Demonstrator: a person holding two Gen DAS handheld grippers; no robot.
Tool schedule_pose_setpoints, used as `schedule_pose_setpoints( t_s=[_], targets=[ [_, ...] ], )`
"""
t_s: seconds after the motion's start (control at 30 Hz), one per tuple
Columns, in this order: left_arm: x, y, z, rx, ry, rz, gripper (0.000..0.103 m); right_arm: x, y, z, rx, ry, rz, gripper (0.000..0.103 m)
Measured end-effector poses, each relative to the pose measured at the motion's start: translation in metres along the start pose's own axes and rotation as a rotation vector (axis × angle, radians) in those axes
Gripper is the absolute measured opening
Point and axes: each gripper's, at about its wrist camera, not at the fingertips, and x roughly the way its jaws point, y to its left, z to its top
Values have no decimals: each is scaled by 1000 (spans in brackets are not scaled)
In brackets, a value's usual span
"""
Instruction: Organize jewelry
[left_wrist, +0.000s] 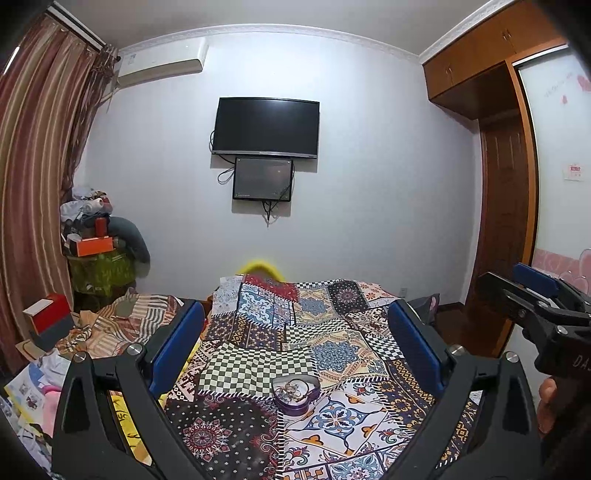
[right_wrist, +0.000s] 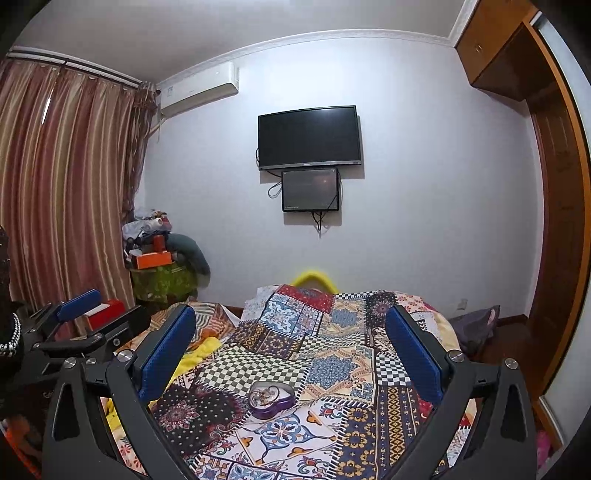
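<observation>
A purple heart-shaped tin lies open on the patchwork bedspread, with a tangle of jewelry inside it. My left gripper hovers above and behind the tin, jaws wide open and empty. The right gripper shows at that view's right edge, held by a hand. In the right wrist view the same tin sits low between the fingers of my right gripper, also wide open and empty. The left gripper appears at the far left there.
The bedspread covers a bed running toward the far wall with two mounted screens. Striped bedding and clutter lie left of the bed, boxes are piled by the curtain, and a wooden wardrobe stands right.
</observation>
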Motion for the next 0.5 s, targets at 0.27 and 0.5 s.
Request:
schedule_pose_setpoints(
  t_s=[0.27,0.5],
  targets=[
    [1,0,-1,-2,12,-30,100,0,-1,0,0,8,-1,102],
    [3,-3,-2,17,17,-41,100,0,-1,1,0,9,1,102]
  ],
)
